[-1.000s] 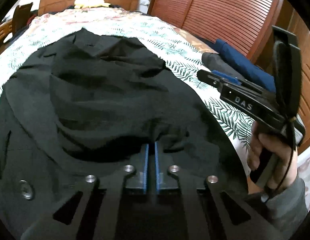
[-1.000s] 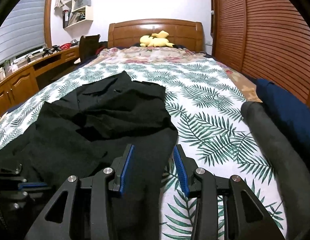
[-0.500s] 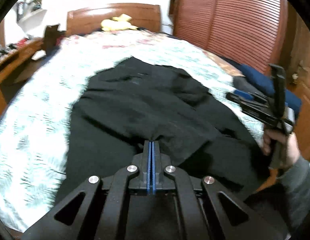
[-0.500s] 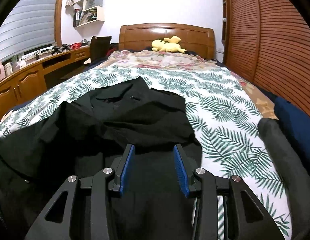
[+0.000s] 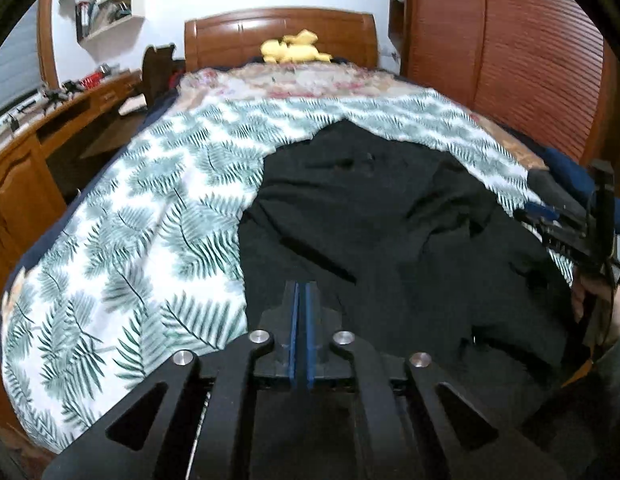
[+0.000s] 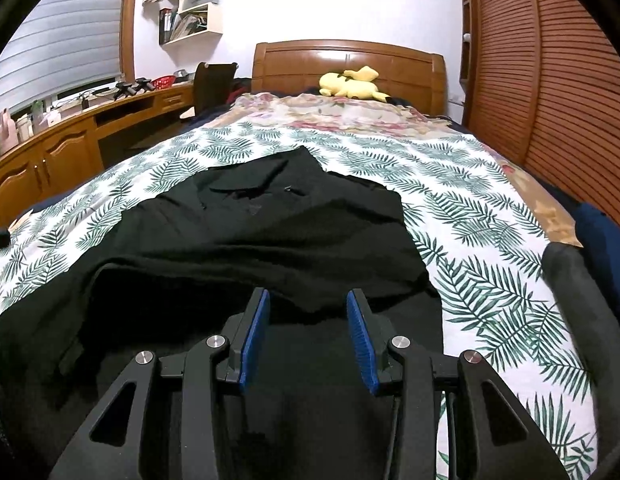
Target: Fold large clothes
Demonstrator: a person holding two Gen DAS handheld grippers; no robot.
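Observation:
A large black garment (image 5: 374,220) lies rumpled on the bed with the leaf-print sheet (image 5: 149,220); it also shows in the right wrist view (image 6: 269,232). My left gripper (image 5: 301,292) is shut, its blue pads together at the garment's near left edge; whether cloth is pinched between them cannot be told. My right gripper (image 6: 307,312) is open, its blue pads wide apart over the garment's near edge, holding nothing. The right gripper also shows at the right edge of the left wrist view (image 5: 570,228).
A wooden headboard (image 6: 350,64) with a yellow plush toy (image 6: 352,84) stands at the far end. A slatted wooden wardrobe (image 6: 550,80) runs along the right. A wooden desk (image 6: 69,148) runs along the left. Dark blue and grey cloth (image 6: 582,288) lies at the bed's right edge.
My left gripper has swung left and lifted, so more bare sheet shows on its left. The black garment has been pulled flatter. My right gripper stayed open and moved slightly over the garment.

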